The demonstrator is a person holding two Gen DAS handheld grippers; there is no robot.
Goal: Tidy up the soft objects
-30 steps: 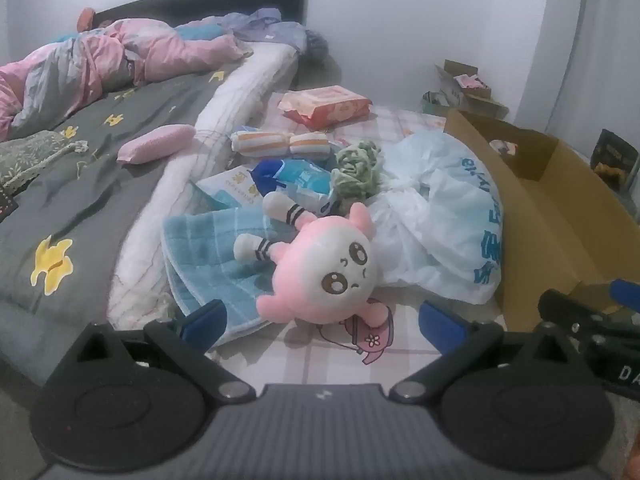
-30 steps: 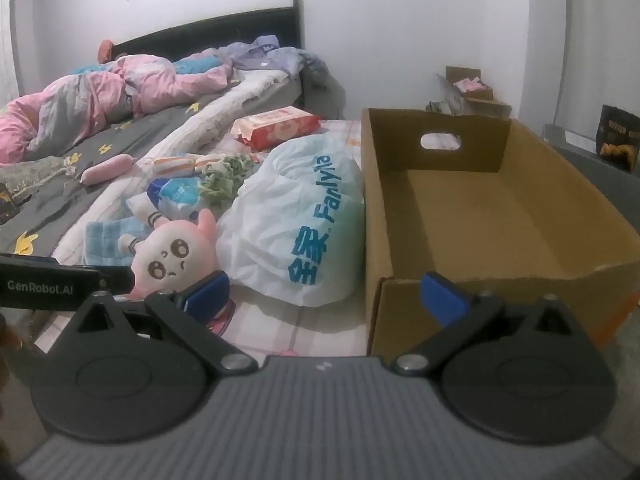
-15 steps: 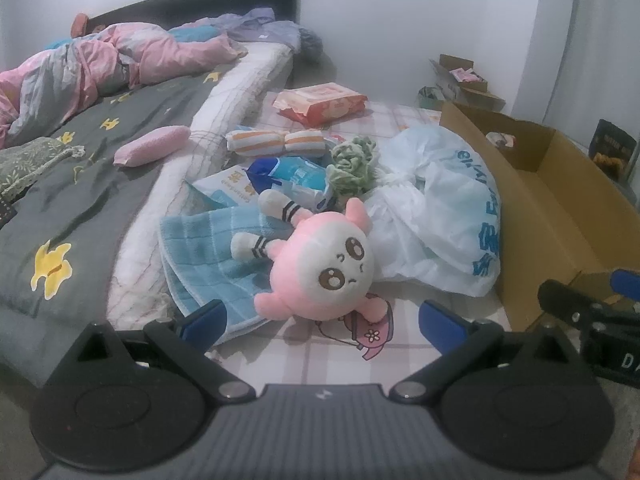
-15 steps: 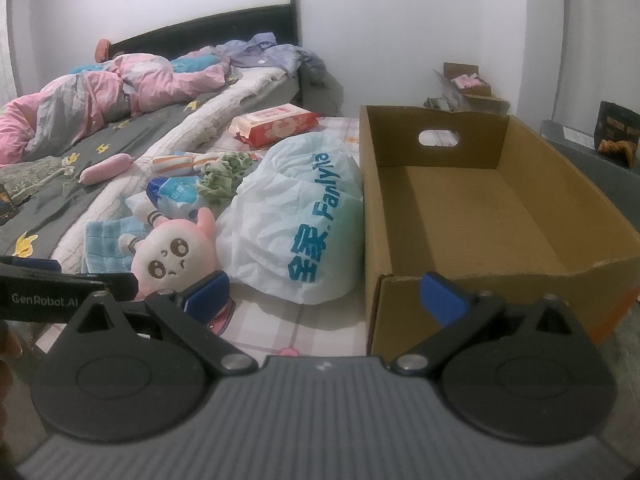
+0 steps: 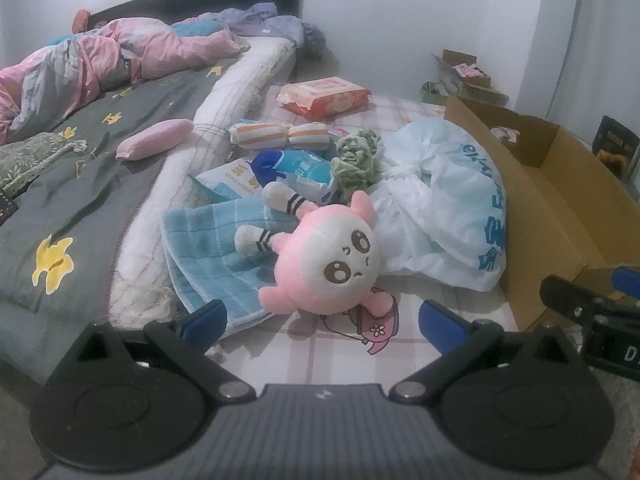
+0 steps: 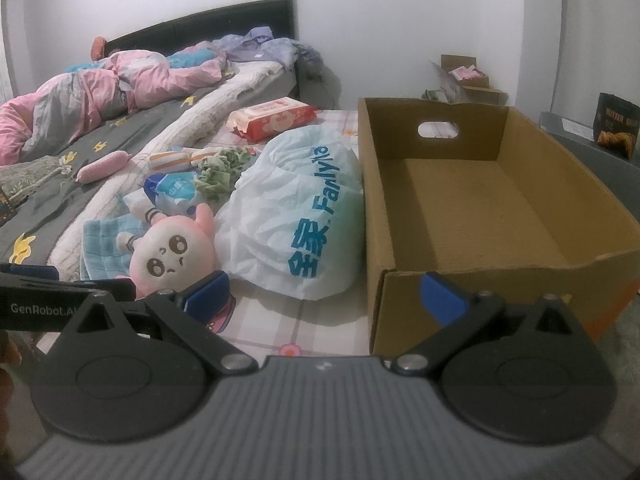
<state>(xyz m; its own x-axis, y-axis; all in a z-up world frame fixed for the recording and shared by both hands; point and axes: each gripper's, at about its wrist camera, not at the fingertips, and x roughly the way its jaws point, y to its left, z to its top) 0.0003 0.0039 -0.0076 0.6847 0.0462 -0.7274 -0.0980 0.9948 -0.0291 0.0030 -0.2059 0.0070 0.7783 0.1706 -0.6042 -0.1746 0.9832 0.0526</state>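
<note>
The left gripper [image 5: 322, 318] has eased closer to the pink plush [image 5: 332, 260], which now sits larger at its 12 o'clock, lying on the blue towel [image 5: 208, 248]. Its fingers are spread wide, holding nothing. The right gripper [image 6: 324, 292], also spread and empty, faces the box [image 6: 480, 208] at 1 o'clock. Nothing is boxed yet; the plush looks like the first pick.

Ahead of the left jaws the plush toy [image 5: 328, 256] lies partly on the towel [image 5: 208, 256], which spreads to its left. The plastic bag [image 5: 448, 208] sits right of the toy, against the cardboard box [image 6: 472, 216]. Behind the toy lie a packet [image 5: 296, 168] and what may be a bundled cloth [image 5: 356, 156]; the rolled towels [image 5: 280, 136] and wipes pack [image 5: 324, 96] lie farther back. The box stands ahead of the right jaws.
</note>
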